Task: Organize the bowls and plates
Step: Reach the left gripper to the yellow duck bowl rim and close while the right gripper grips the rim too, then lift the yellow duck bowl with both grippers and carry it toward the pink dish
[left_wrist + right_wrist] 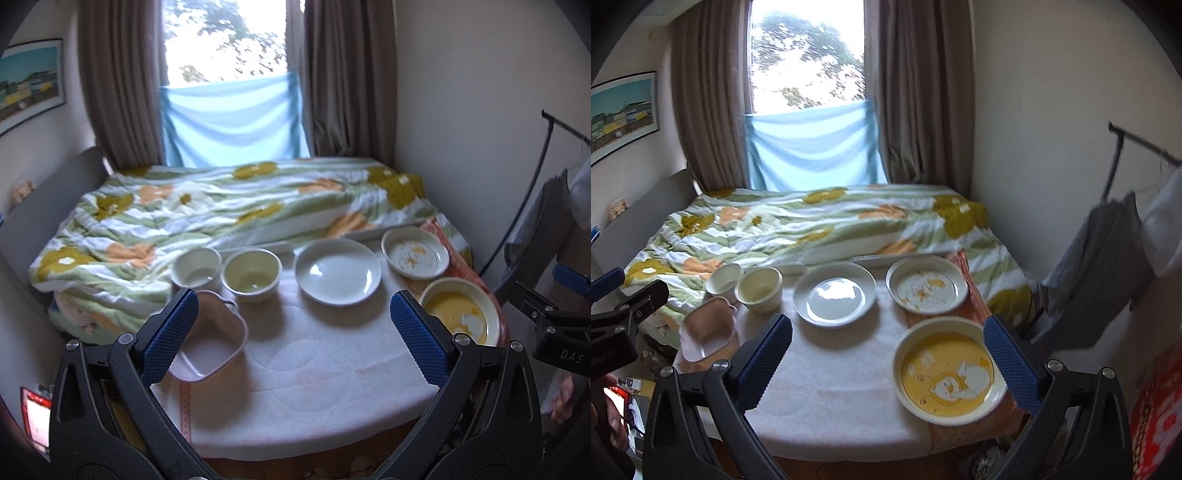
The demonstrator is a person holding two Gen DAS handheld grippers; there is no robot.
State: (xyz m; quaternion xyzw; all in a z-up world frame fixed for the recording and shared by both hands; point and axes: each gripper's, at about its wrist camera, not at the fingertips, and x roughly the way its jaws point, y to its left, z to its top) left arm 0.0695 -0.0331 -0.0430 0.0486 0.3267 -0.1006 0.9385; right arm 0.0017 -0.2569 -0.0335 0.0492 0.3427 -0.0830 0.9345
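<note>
While both tools hover above the near edge of the white quilted table cover (295,373), the left gripper (295,332) and the right gripper (888,354) each stand with blue-padded jaws spread wide, holding nothing.

Nearest the right gripper, at about four o'clock on the table, sits the round yellow plate with a cartoon print and cream rim (947,373). It looks like light, stiff melamine, probably slick; a pinch across the raised rim at its near edge seems the safest hold.

At eight o'clock lies the pale pink squarish dish with small side handles (212,339), likely light plastic, best taken by a wall or a handle.

Farther back a row runs left to right: a small white round bowl (197,271) at eleven o'clock, just beside a cream-yellow round bowl (252,274). These look ceramic, so heavier and breakable, and are best gripped over the rim wall.

The plain white glossy round plate (337,271) at twelve o'clock offers a shallow, slippery lip. The white round plate with orange cartoon markings (414,256) sits at two o'clock.

Beyond the table lies the flowered quilt (207,210).
</note>
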